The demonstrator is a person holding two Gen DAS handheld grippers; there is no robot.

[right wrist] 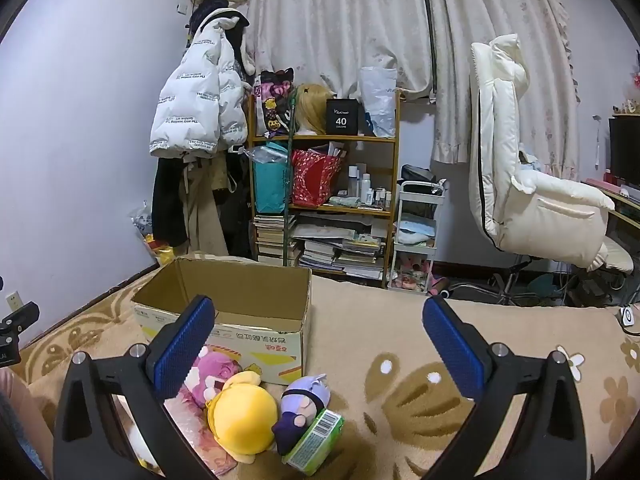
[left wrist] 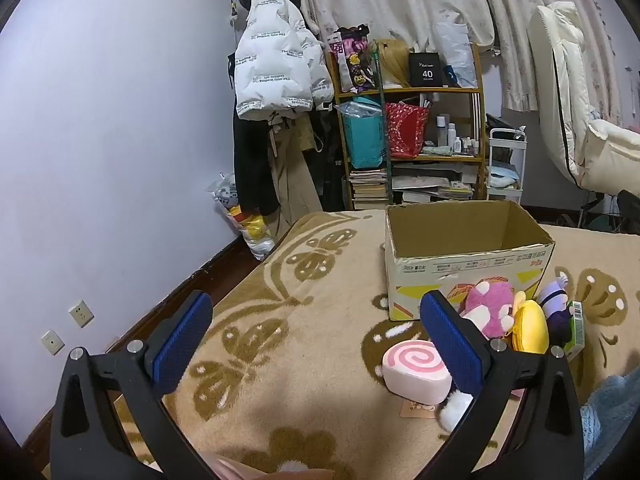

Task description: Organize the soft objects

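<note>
Evidently nothing is held: the left gripper (left wrist: 316,344) and right gripper (right wrist: 318,346) are both spread wide and empty. The plush toys (right wrist: 240,414) are heaped on the blanket (left wrist: 280,360), touching the front of the open cardboard box (left wrist: 468,264). They are judged light and squashy, best pinched across the body. Only the left view shows the pink swirl cushion (left wrist: 414,372).

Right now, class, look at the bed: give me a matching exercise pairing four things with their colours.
Things:
1. swirl cushion
2. round plush
3. small doll
4. packet

Colours:
A. green
B. yellow
C. pink and white
D. purple

Pairs: 1-C, 2-B, 3-D, 4-A
</note>
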